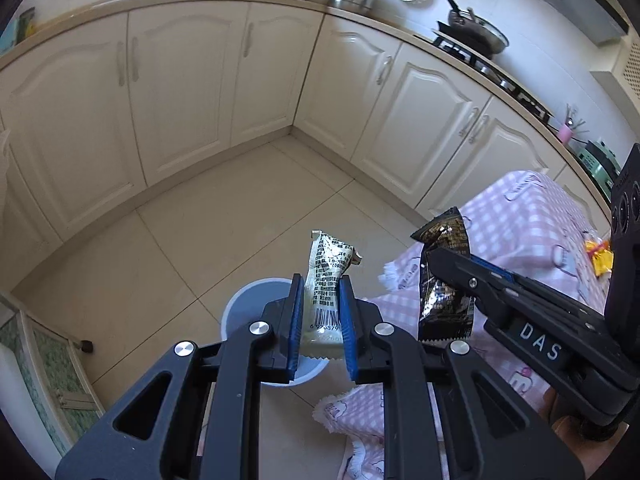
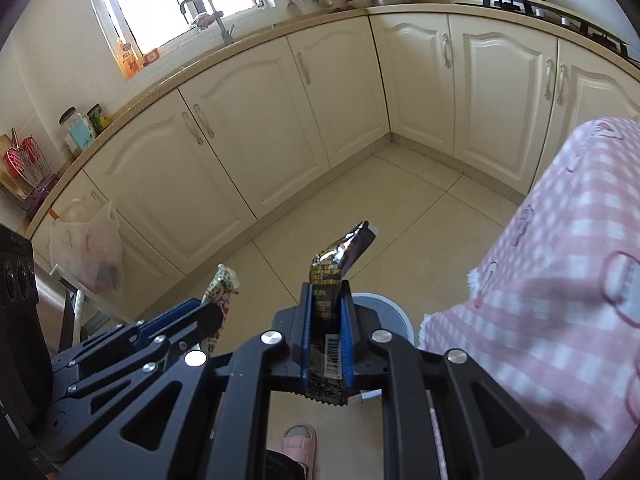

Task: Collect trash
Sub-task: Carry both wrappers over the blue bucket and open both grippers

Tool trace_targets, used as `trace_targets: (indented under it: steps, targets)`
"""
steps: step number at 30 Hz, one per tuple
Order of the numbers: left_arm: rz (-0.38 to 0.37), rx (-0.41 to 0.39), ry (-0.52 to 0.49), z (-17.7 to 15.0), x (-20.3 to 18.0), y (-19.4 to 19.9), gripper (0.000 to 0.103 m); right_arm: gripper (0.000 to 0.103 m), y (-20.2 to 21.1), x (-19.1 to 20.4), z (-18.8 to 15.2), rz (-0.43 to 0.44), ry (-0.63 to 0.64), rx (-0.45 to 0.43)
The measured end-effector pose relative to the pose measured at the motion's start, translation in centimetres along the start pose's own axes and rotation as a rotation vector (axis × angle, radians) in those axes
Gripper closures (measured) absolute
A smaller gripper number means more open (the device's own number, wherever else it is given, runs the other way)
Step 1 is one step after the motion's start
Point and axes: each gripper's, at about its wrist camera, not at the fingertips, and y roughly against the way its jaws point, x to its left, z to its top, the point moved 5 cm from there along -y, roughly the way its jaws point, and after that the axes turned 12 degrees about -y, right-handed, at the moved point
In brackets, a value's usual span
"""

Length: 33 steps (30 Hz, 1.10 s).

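My left gripper (image 1: pixel 321 292) is shut on a cream-white snack wrapper (image 1: pixel 326 276) with a barcode and holds it above a light blue round trash bin (image 1: pixel 248 304) on the tiled floor. My right gripper (image 2: pixel 326 300) is shut on a black and gold snack wrapper (image 2: pixel 340 256), with the bin's rim (image 2: pixel 384 304) just beyond its fingers. In the left wrist view the right gripper (image 1: pixel 430 254) with the black wrapper (image 1: pixel 444 300) is to the right. In the right wrist view the left gripper (image 2: pixel 218 308) with the cream wrapper (image 2: pixel 220 284) is to the left.
A table with a pink checked cloth (image 1: pixel 532 216) stands at the right, its edge (image 2: pixel 560 264) next to the bin. A yellow wrapper (image 1: pixel 600 258) lies on it. Cream kitchen cabinets (image 1: pixel 192 92) line the walls. A plastic bag (image 2: pixel 90 252) hangs at the left. A pink slipper (image 2: pixel 298 442) is below.
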Motion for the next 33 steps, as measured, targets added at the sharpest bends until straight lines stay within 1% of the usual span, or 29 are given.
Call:
trace_targets:
  steps: [1,2,5,8,13,23,26,31,33]
  targets:
    - [0.006,0.002,0.007,-0.1,0.7,-0.1,0.087,0.086,-0.5,0.2,0.3,-0.001,0.001,-0.003]
    - [0.013,0.004,0.012,-0.3,1.2,-0.1,0.087,0.080,-1.0,0.4,0.5,-0.001,0.000,-0.008]
    - [0.023,0.011,0.026,0.0,2.1,-0.7,0.087,0.073,-2.5,0.9,1.3,0.007,-0.010,-0.013]
    - [0.026,0.017,0.027,0.2,2.5,-1.2,0.087,0.067,-3.2,1.1,1.7,-0.006,-0.007,-0.024]
    - [0.019,0.035,0.021,0.0,2.3,-2.3,0.087,0.065,-3.7,0.6,1.5,-0.018,-0.018,-0.022]
    - [0.008,0.057,0.008,0.3,1.6,-3.5,0.087,0.061,-2.8,-1.3,1.7,-0.036,-0.045,-0.043]
    - [0.005,0.056,0.000,0.7,1.3,-3.7,0.087,0.059,-2.3,-1.6,2.0,-0.047,-0.046,-0.066]
    - [0.000,0.052,-0.012,1.7,0.5,-4.2,0.087,0.056,-1.1,-1.9,2.5,-0.098,-0.016,-0.129]
    - [0.001,0.048,-0.017,2.2,0.2,-4.3,0.086,0.056,-0.7,-2.1,2.7,-0.101,-0.012,-0.145]
